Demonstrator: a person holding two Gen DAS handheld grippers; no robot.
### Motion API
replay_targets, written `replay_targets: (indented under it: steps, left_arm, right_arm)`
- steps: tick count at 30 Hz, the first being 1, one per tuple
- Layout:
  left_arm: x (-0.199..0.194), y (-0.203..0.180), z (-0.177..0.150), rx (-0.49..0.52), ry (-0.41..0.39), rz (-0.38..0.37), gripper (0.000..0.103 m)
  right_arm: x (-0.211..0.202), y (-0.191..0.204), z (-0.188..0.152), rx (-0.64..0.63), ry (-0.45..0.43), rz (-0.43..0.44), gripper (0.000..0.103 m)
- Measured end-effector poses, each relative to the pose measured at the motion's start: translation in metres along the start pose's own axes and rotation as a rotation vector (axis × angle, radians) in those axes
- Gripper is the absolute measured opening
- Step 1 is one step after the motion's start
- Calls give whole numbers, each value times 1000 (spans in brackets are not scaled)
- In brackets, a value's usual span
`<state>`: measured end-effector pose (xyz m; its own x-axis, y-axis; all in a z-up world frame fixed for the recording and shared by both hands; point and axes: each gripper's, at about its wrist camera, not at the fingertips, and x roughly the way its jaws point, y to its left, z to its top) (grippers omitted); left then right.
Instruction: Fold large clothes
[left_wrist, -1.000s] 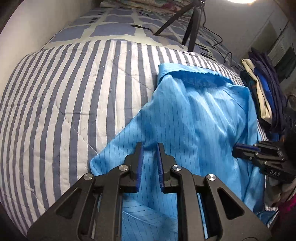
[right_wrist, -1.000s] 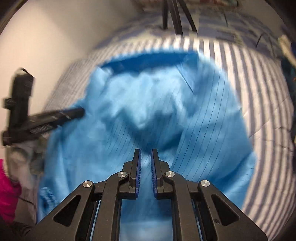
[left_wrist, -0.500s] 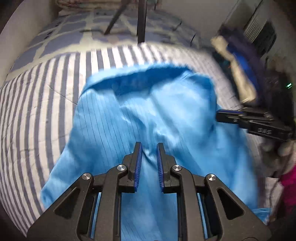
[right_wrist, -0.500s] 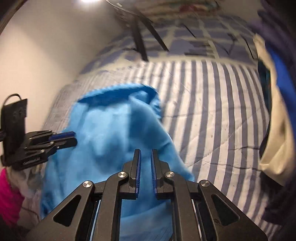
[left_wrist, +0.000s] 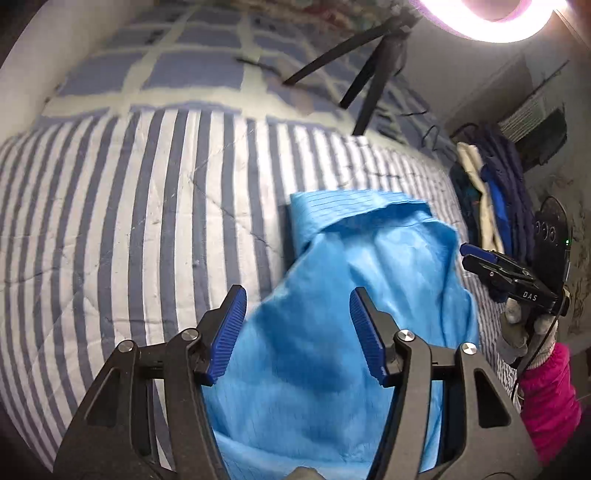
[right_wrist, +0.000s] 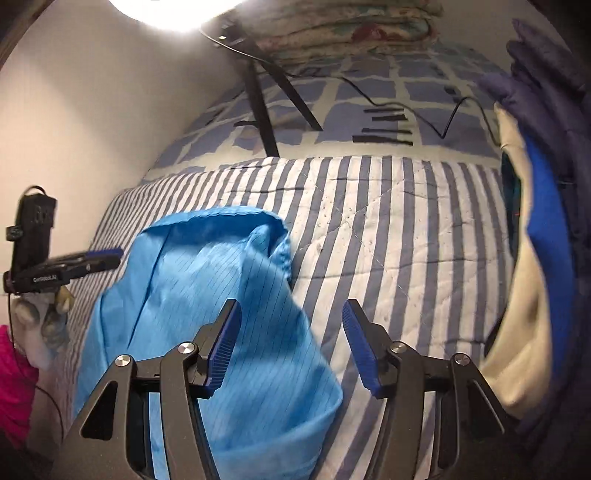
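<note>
A bright blue pinstriped garment (left_wrist: 343, 325) lies bunched on the striped quilt (left_wrist: 122, 229), its folded top edge facing the far end of the bed. My left gripper (left_wrist: 297, 332) hangs above its lower part; its jaws are opening and the cloth lies below them, not pinched. In the right wrist view the same garment (right_wrist: 207, 295) sits at lower left. My right gripper (right_wrist: 291, 341) hovers over the garment's right edge and the quilt (right_wrist: 406, 240), its jaws opening too, with nothing pinched. Each gripper shows in the other's view, held by a gloved hand.
A pile of dark, blue and cream clothes (right_wrist: 539, 229) is heaped along the right side of the bed. A black tripod (left_wrist: 373, 74) with a ring light (left_wrist: 491, 14) stands on the far patchwork section. Cables (right_wrist: 424, 110) trail there. A wall runs along the left.
Both grippers went from shut to open and let go of the blue garment. The garment, held up and spread before, now lies bunched on the quilt. Both hands shifted sideways.
</note>
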<state>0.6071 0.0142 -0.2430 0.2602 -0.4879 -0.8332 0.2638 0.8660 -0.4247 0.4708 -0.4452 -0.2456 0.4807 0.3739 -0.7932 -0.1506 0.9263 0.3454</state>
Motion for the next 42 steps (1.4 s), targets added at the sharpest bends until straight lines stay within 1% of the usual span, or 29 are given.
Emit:
replay_targets:
  steps: [3,4,5,6,7,8,9,10,11,13,17,20,23,25,28,32,37,40,42]
  left_arm:
    - [14,-4,4,8,23,-12,58]
    - [18,-6,6,14,23,-19,56]
    - [22,-9,8,26,23,-18,47]
    - [27,-13,9,36,25,-16,34]
    - [31,-16,7,44,27,-13,27]
    - [33,-23,6,60,22,-2,15]
    - [33,-29,4,76,14,2,8]
    - [30,-36,1,106,-4,4,6]
    - [25,-38,-1,124,-24,17,5]
    - [17,-43,-2,129,-45,17,3]
    - [-12,-53,-10,139,-110,14,3]
    - [-41,-61,-25,153,-146,7,2]
    - [-68,-73,-46,173,-167,9,2]
    - [-89,-81,-64,180,-187,21,1]
    - [-119,-95,-86,165,-212,-3,1]
    - [-158,-121,-125,206,-251,9,0]
    - [-192,-139,-178,205,-265,6,0]
    - [-206,-146,-214,208,-265,5,0]
    - [-214,-152,-245,217,-262,7,0]
  right_arm:
    - [20,4,9,24,23,25,57]
    - [27,4,11,40,32,53,57]
    - [33,7,13,49,41,74,57]
    - [39,9,15,56,49,92,57]
    - [42,10,16,57,53,98,52]
    - [46,14,17,53,56,105,39]
    - [47,18,17,46,62,109,29]
    - [47,22,18,39,66,110,10]
    - [44,28,18,25,61,102,6]
    - [34,40,17,-25,34,74,4]
    - [2,57,13,-58,-21,61,3]
    - [-29,70,5,-80,-65,61,3]
    - [-61,82,-10,-86,-98,66,2]
    - [-84,93,-23,-98,-114,61,2]
    - [-119,111,-44,-112,-143,75,1]
    - [-157,133,-76,-139,-149,65,1]
    - [-197,157,-118,-161,-170,60,1]
    - [-216,171,-150,-180,-181,52,1]
    - [-227,183,-176,-200,-180,46,1]
